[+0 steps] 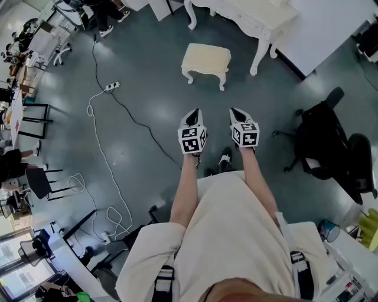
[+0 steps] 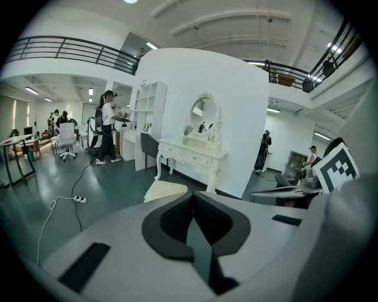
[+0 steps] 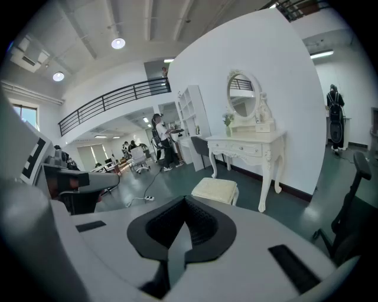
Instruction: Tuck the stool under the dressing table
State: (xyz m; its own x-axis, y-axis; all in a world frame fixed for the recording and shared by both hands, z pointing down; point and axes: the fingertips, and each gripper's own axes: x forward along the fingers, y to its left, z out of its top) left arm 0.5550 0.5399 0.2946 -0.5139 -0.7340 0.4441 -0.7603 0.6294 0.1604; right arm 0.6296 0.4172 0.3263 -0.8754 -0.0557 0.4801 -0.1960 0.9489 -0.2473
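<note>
The cream padded stool with white carved legs [image 1: 205,60] stands on the grey-green floor [image 1: 147,71], just in front of the white carved dressing table [image 1: 248,17] and apart from it. It is not yet under the table. It sits toward the table's left end rather than square to the opening between the legs.

Both tools are well short of the stool. The left gripper [image 1: 193,115] has its tongs pressed together with nothing between them. The right gripper [image 1: 237,114] is the same: tongs pressed together, pinching nothing.

Procedure for the step in hand, as judged from this position:
1. Close the distance to the stool with both tools level.
2. Spread the tongs before contact, or push with the closed tips against the near seat edge.
3. Apply force at two points, one per side, so that the stool slides straight and does not turn.
4. Steer it between the table legs; a carved leg may catch a stool leg.

Limits of view: the head view cuts off most of the table top. The space under the table cannot be seen from above. In the left gripper view the tool body covers the stool's lower part. The white power strip and cable [image 1: 112,87] lie well to the left, clear of the path.
</note>
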